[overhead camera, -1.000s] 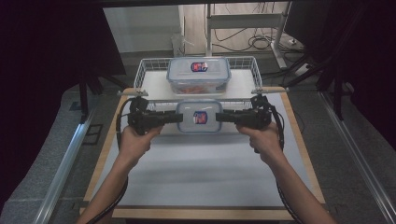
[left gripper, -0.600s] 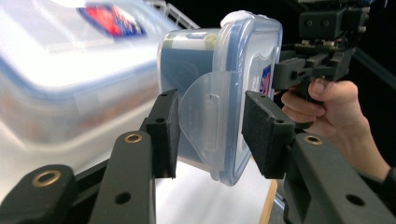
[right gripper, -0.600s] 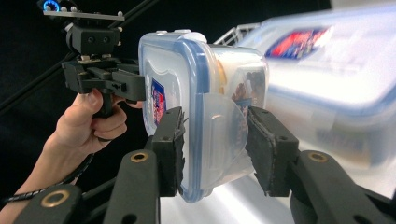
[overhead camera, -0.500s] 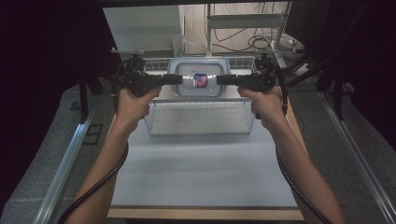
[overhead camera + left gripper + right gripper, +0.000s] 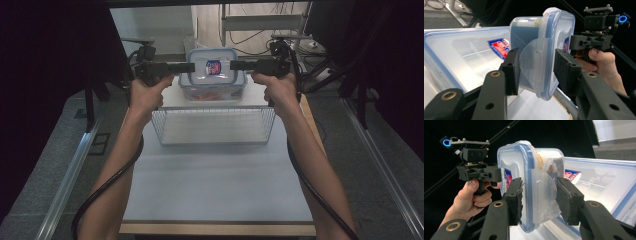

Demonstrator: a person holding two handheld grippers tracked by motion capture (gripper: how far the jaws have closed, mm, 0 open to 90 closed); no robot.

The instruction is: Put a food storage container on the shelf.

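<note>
In the high view the left tongs come in level from the left and pinch the left end of a clear lidded food box with a blue-edged lid. The box hangs in the air between the two tongs, above the far part of a white wire basket that stands on the bench. In the left gripper view the two black pads of the left tongs press on the box's end from either side, one on the lid face and one on the base, with the clear locking flap bulging out between them. Below and behind the held box lies a second lidded box with the same red and blue label. The right tongs come in level from the right and pinch the opposite end in the same way; in the right gripper view their pads clamp lid and base with that end's flap between them. The held box stands level, label up, and touches neither the basket nor the bench.
</note>
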